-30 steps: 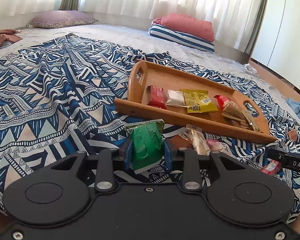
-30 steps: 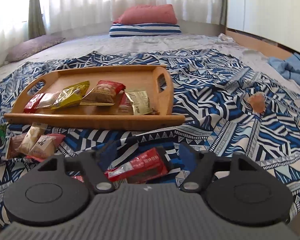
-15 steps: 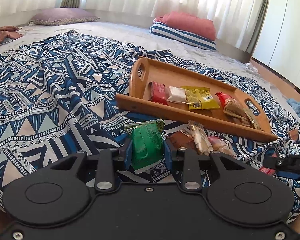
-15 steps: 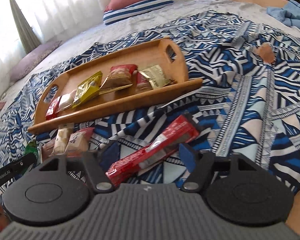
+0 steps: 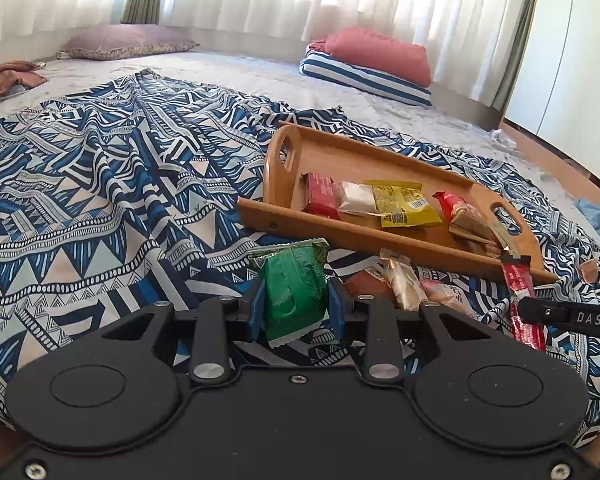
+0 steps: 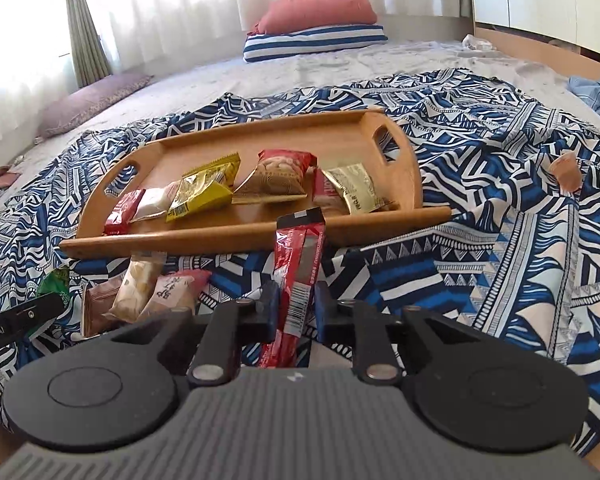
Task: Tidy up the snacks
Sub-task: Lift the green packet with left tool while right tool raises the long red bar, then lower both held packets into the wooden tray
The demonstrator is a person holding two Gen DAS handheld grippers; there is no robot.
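My left gripper [image 5: 296,309] is shut on a green snack packet [image 5: 293,276], held just above the patterned cloth in front of the wooden tray [image 5: 340,233]. My right gripper [image 6: 297,305] has its jaws closing tight on a long red snack bar [image 6: 301,248]. The pads press on both sides, and the bar's far end points at the tray [image 6: 220,239]. In the left wrist view the same red snack bar [image 5: 521,285] hangs at the right. The tray holds several packets, red, white, yellow and gold. Three loose snacks [image 6: 148,289] lie on the cloth between the grippers.
A blue and white patterned cloth [image 6: 500,240] covers the floor mat. A small brown wrapper [image 6: 565,169] lies on it to the right. Striped and red pillows [image 6: 316,28] sit at the back under the curtains, and a purple cushion [image 5: 128,42] lies far left.
The right gripper's jaws have shut on the red bar and lifted it, turning it end-on toward the tray. The left gripper keeps its hold on the green packet, unmoved.
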